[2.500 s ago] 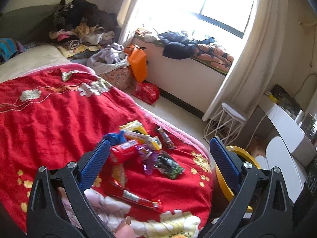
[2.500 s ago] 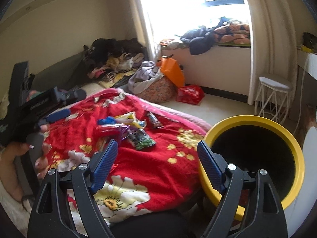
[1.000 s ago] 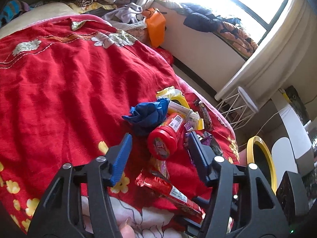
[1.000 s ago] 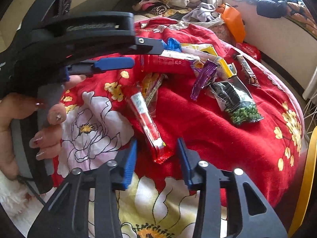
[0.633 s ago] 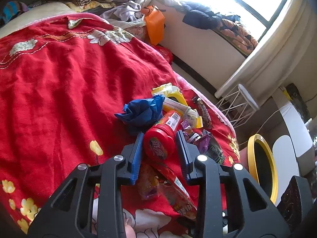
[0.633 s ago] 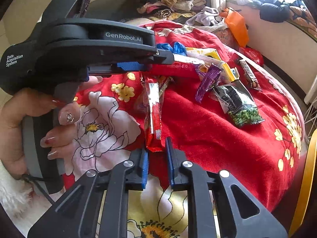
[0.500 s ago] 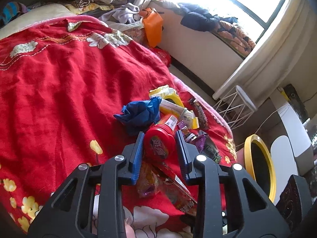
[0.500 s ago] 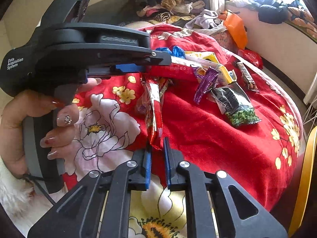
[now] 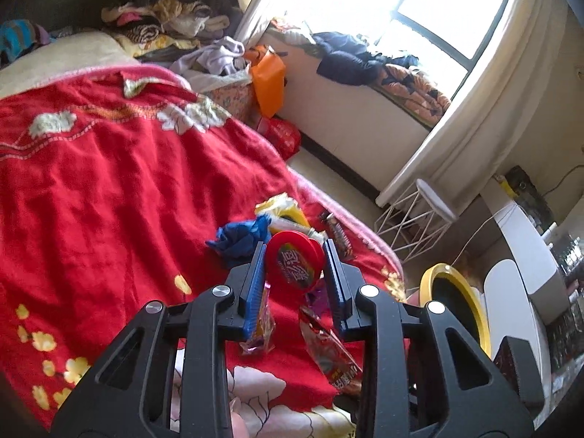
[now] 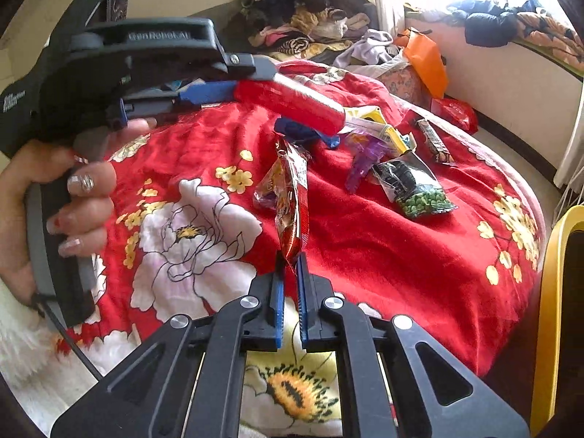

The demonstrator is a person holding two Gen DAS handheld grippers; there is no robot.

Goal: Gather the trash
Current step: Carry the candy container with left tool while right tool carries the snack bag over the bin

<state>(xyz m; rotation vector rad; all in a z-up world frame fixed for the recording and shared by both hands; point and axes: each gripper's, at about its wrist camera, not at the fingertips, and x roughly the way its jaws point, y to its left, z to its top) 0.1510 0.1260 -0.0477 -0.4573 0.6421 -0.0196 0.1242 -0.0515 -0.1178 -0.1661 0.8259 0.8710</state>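
Left wrist view: the left gripper (image 9: 294, 262) is clamped on a red canister (image 9: 295, 263), its lid end facing the camera between the blue pads and lifted clear of the red blanket (image 9: 109, 189). Just beyond the fingertips lie a crumpled blue wrapper (image 9: 241, 241) and yellow packets (image 9: 283, 208); to the right and lower stands the yellow-rimmed bin (image 9: 452, 303). To carry well, keep the canister level so it does not slide out lengthwise, and swing right toward the bin.

Right wrist view: the right gripper (image 10: 289, 262) is pinched together on the bottom corner of a long red snack wrapper (image 10: 292, 200), which stands up ahead of the fingertips. Further ahead and right lie a green pea packet (image 10: 416, 189) and a purple wrapper (image 10: 365, 160); the bin's rim shows at far right. The pinch is only on the edge, so lift slowly without jerking, since thin foil could slip free.
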